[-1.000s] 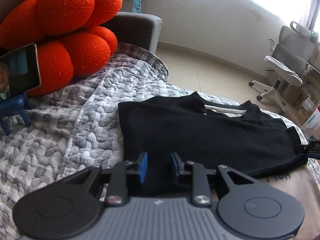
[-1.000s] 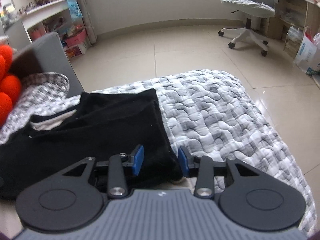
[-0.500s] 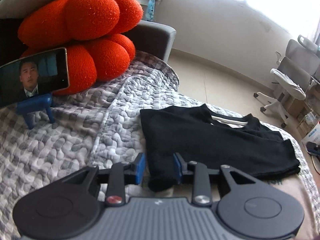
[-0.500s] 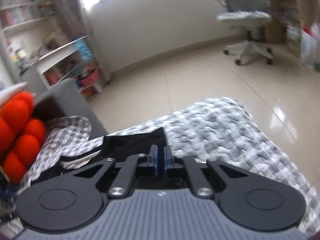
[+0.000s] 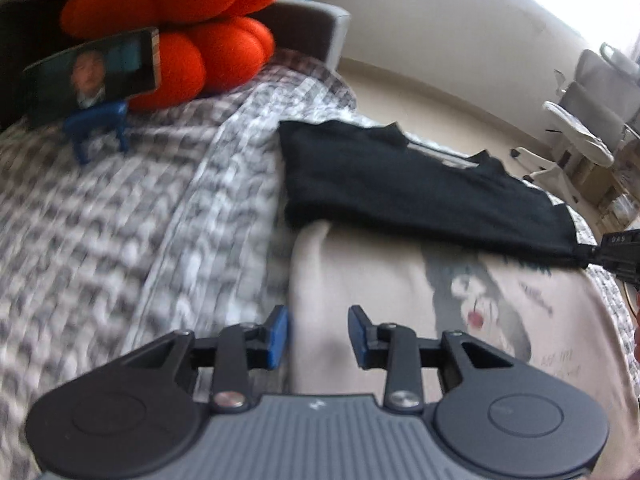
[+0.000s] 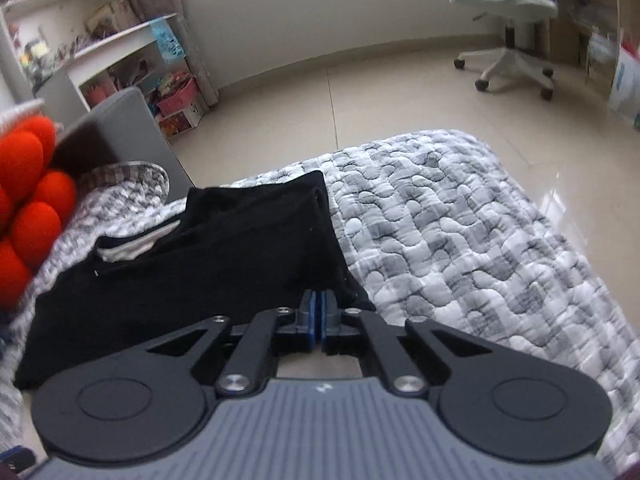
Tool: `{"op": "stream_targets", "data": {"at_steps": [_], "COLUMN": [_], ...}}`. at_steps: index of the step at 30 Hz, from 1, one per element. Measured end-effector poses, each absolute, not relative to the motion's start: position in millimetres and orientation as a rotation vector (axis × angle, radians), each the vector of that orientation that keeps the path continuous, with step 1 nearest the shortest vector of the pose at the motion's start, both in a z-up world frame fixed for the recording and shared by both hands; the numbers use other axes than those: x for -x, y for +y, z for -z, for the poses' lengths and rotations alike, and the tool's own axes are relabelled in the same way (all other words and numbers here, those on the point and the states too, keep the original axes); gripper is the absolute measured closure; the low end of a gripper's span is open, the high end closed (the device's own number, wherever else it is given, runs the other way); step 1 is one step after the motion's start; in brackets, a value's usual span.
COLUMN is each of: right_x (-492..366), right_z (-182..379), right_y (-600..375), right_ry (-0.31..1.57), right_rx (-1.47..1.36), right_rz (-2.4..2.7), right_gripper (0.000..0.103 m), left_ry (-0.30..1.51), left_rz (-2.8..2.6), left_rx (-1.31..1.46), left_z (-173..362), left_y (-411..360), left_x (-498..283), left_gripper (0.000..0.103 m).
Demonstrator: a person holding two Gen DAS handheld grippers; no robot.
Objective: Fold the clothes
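A folded black shirt (image 5: 400, 188) lies on the grey quilted bed (image 5: 120, 220), partly over a cream printed T-shirt (image 5: 420, 312). My left gripper (image 5: 318, 336) is open and empty, its fingers over the cream shirt's near left edge. My right gripper (image 6: 319, 316) is shut on the near right corner of the black shirt (image 6: 208, 264). That gripper also shows in the left wrist view (image 5: 616, 256) at the far right, pinching the shirt's corner.
An orange knot cushion (image 5: 192, 32) and a phone on a blue stand (image 5: 96, 76) sit at the head of the bed. A grey headboard (image 6: 120, 136), shelves (image 6: 132, 68) and an office chair (image 6: 508, 20) stand on the tiled floor beyond.
My left gripper has let go of the black shirt's edge, opened wider and drawn back over the cream shirt. My right gripper closed on the black shirt's corner and holds it.
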State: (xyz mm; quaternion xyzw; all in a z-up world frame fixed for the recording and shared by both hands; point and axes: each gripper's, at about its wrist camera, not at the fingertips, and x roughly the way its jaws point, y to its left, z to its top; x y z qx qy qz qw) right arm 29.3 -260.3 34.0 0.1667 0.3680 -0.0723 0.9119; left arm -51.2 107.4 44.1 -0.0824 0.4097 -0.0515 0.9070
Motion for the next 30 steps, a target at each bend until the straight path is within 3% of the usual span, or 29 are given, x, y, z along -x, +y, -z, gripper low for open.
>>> {"op": "stream_targets", "data": {"at_steps": [4, 17, 20, 30], "right_x": [-5.6, 83.3, 91.3, 136.5], "right_z": [-40.9, -24.2, -31.1, -21.3], "right_y": [-268.8, -287.9, -280.9, -277.1], "right_ry": [0.724, 0.706, 0.712, 0.753], "right_rx": [-0.394, -0.442, -0.366, -0.28], "right_rz": [0.163, 0.09, 0.051, -0.042], "right_gripper": [0.088, 0.09, 0.086, 0.088], "left_ry": [0.834, 0.827, 0.821, 0.851], "left_rz": [0.078, 0.03, 0.031, 0.041], "left_rx": [0.205, 0.149, 0.131, 0.08], "left_z": [-44.1, -35.4, -34.4, -35.3], "left_y": [115.3, 113.3, 112.8, 116.1], "left_x": [80.3, 140.1, 147.8, 144.8], "left_gripper": [0.07, 0.07, 0.07, 0.067]}}
